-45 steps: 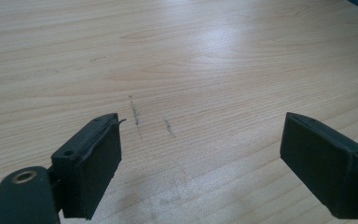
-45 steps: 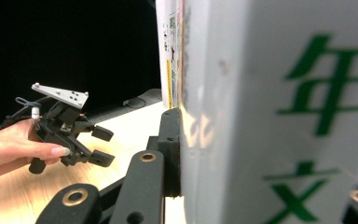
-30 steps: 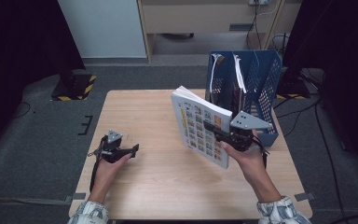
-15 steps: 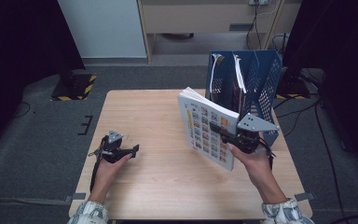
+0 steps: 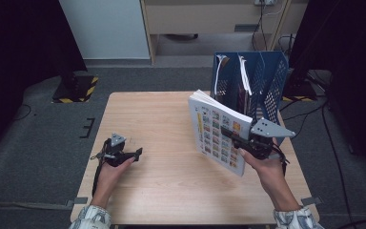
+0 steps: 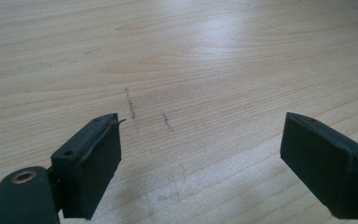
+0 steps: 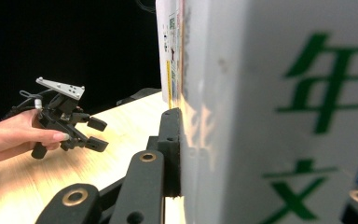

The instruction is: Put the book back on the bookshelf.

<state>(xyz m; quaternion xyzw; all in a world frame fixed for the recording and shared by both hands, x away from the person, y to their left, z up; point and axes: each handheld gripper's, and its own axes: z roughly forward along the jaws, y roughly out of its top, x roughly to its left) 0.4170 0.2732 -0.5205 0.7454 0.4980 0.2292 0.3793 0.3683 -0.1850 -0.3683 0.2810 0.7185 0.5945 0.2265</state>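
A thick white book [image 5: 208, 125] with a grid of small coloured pictures on its cover stands upright above the table's right half. My right gripper [image 5: 229, 135] is shut on it, just in front of the blue file rack [image 5: 267, 78]. In the right gripper view one black pad [image 7: 170, 140] presses flat on the cover, and the book [image 7: 284, 116] shows green characters on its spine. My left gripper [image 5: 137, 153] rests low over the table's left part, open, with bare wood between its fingers [image 6: 98, 149].
The blue mesh rack at the table's back right corner has several upright slots holding papers [image 5: 244, 74]. The wooden table [image 5: 162, 119] is bare between the two grippers. In the right gripper view the left gripper [image 7: 91, 133] is in a hand, farther off.
My right gripper has carried the book a little to the right, closer to the rack. The left gripper has stayed where it was.
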